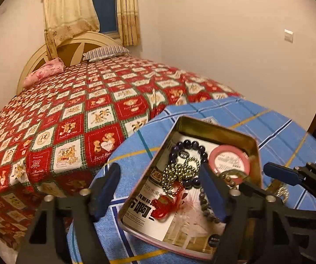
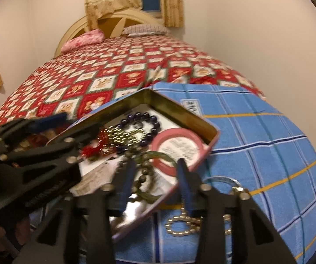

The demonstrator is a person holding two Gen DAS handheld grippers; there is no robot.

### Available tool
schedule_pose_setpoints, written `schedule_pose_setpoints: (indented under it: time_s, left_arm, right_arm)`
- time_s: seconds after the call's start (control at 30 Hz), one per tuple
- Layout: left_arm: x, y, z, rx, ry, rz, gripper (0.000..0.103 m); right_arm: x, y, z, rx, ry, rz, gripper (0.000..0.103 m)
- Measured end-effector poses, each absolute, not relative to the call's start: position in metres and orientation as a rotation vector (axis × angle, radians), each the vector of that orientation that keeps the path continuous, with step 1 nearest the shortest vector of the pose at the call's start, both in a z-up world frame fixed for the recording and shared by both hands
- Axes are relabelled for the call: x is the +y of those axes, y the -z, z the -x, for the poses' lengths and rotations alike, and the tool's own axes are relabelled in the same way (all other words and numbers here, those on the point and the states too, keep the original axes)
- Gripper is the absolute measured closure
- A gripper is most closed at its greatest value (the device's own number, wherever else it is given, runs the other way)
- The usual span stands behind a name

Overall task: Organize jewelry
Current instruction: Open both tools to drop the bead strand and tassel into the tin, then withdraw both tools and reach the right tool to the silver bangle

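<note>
I saw my left hand-held gripper (image 1: 158, 189) spread open astride the tin (image 1: 253, 151) wall. Right hand-held gripper (image 2: 158, 176) gaped over its beads (image 2: 143, 171). A chain (image 2: 179, 226) lay outside.

Right claw (image 2: 158, 176) hides part of the blurred gold chain (image 2: 181, 225).

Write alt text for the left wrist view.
Open left tongs straddle the left wall of a metal tin holding a dark bead bracelet, gold bead chain and pink bangle, on a blue checked cloth beside a red quilted bed.
</note>
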State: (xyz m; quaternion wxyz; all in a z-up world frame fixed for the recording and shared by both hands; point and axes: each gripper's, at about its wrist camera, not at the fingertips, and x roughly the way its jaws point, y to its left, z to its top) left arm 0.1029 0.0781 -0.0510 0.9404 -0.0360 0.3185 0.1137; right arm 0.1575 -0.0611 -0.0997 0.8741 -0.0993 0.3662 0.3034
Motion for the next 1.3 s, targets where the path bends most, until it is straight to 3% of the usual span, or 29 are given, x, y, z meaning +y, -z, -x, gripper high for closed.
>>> schedule_pose_setpoints:
  time_s: [0.73, 1.1, 1.3]
  left_arm:
    - [0.034, 0.061, -0.079, 0.691, -0.223, 0.019, 0.028]
    - [0.019, 0.071, -0.081, 0.72, -0.226, 0.002, 0.028]
    - [0.014, 0.072, -0.085, 0.721, -0.212, -0.003, 0.028]
  right_arm:
    - [-0.175, 0.104, -0.145, 0.793, -0.437, 0.147, 0.05]
    - [-0.178, 0.122, -0.161, 0.841, -0.433, 0.128, 0.05]
    - [-0.168, 0.119, -0.174, 0.857, -0.466, 0.07, 0.058]
